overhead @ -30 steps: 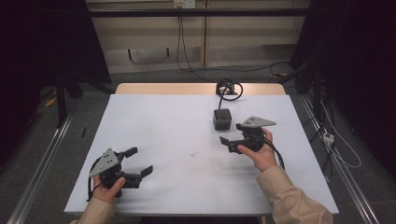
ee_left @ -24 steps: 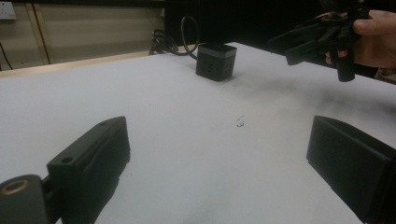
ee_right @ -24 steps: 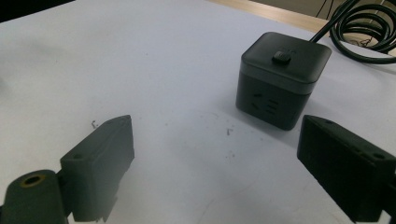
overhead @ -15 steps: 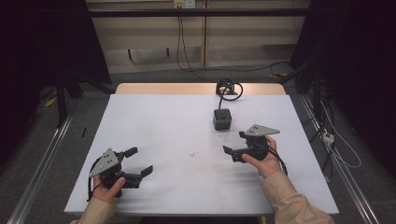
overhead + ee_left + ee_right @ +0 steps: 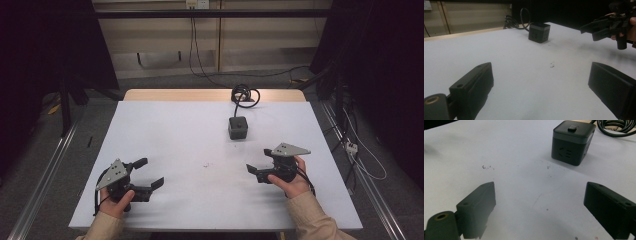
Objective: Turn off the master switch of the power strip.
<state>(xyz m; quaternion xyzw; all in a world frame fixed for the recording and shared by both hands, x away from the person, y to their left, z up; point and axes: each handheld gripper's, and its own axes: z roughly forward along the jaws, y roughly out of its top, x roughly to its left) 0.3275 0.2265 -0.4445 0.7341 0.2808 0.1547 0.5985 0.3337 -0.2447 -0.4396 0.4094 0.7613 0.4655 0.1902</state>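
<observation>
Holding both the left gripper [image 5: 148, 173] and right gripper [image 5: 258, 164] with jaws apart and empty, we see bare table [image 5: 175, 130] between them, the black socket cube [image 5: 238, 127] beyond.

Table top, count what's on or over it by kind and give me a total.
Black cube power socket: 1
Coiled black cable at the far edge: 1
Hand-held tongs: 2, the left tongs and the right tongs, both open and holding nothing
Total: 4
</observation>
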